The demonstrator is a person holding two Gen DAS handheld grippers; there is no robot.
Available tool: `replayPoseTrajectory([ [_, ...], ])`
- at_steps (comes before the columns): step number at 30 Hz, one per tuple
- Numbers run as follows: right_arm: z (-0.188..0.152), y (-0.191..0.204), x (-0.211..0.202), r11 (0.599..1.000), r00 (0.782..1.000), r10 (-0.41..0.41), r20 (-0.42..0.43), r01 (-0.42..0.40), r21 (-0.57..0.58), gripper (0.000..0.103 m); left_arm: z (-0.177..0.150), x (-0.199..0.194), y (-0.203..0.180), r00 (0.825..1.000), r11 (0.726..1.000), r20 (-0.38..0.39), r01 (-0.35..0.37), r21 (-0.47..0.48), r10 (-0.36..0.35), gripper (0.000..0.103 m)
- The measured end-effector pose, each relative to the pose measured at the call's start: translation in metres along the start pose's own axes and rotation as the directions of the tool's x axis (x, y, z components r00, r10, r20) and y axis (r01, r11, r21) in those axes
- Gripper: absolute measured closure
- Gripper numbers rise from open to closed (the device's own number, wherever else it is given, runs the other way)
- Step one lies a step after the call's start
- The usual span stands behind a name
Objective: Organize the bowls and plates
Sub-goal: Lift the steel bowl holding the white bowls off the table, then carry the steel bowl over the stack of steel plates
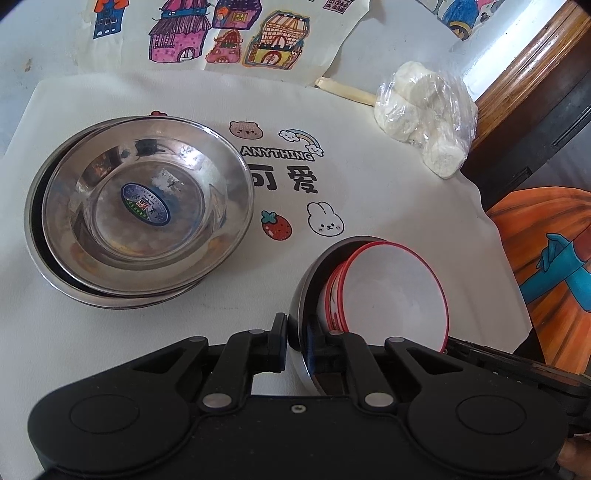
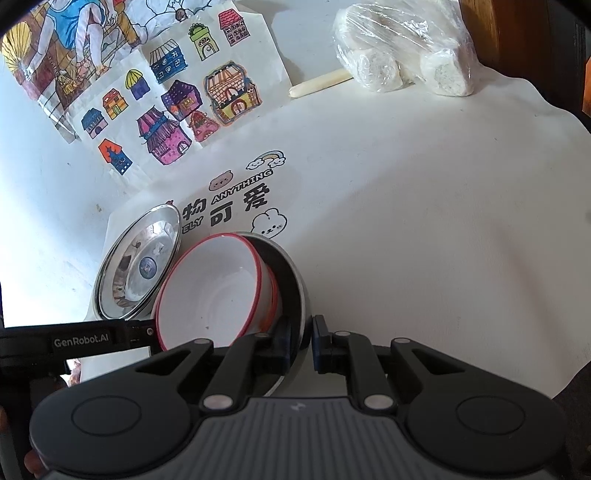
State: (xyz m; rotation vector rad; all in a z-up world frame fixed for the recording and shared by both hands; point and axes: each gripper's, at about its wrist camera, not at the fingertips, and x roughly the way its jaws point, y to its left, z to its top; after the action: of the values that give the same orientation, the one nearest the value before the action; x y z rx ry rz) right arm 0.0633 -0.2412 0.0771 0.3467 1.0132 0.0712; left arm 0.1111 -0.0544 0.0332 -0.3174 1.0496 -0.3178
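Note:
A steel bowl (image 1: 301, 295) holds nested white bowls with red rims (image 1: 391, 291). My left gripper (image 1: 297, 341) is shut on the steel bowl's near-left rim, one finger outside and one inside. My right gripper (image 2: 301, 341) is shut on the same steel bowl's (image 2: 295, 280) right rim, with the white bowls (image 2: 214, 291) inside it. Two stacked steel plates (image 1: 144, 210) lie to the left on the cloth; the top one has a blue sticker. They also show in the right wrist view (image 2: 136, 266).
A white printed cloth (image 1: 332, 110) covers the table. A plastic bag of white rolls (image 1: 424, 118) lies at the back right, beside a paper roll (image 2: 321, 83). Coloured house drawings (image 1: 221, 33) lie at the back. A wooden frame (image 1: 535, 74) stands beyond the right edge.

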Motion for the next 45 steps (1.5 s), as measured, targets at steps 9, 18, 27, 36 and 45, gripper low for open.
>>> replayPoseTrajectory([
  [9,0.003,0.002,-0.003,1.0,1.0,-0.007,-0.008,0.007,0.007,0.089,0.006,-0.002,0.0,1.0,1.0,-0.012,0.001,-0.001,-0.001,0.096],
  [18,0.005,0.009,-0.005,1.0,1.0,-0.024,-0.006,0.024,-0.001,0.089,0.011,-0.007,0.004,1.0,1.0,-0.011,0.013,-0.021,-0.013,0.096],
  [27,0.01,0.016,-0.006,1.0,1.0,-0.005,0.005,0.005,0.009,0.089,0.02,-0.018,0.01,1.0,1.0,0.004,0.023,-0.015,-0.023,0.097],
  [36,0.015,0.024,-0.008,1.0,1.0,-0.022,0.019,0.022,-0.016,0.089,0.026,-0.024,0.008,1.0,1.0,0.013,0.026,-0.011,-0.026,0.097],
  [45,0.021,0.031,-0.008,0.999,0.999,-0.024,0.026,0.024,-0.029,0.089,0.033,-0.03,0.012,0.999,1.0,0.031,0.019,-0.025,-0.018,0.097],
])
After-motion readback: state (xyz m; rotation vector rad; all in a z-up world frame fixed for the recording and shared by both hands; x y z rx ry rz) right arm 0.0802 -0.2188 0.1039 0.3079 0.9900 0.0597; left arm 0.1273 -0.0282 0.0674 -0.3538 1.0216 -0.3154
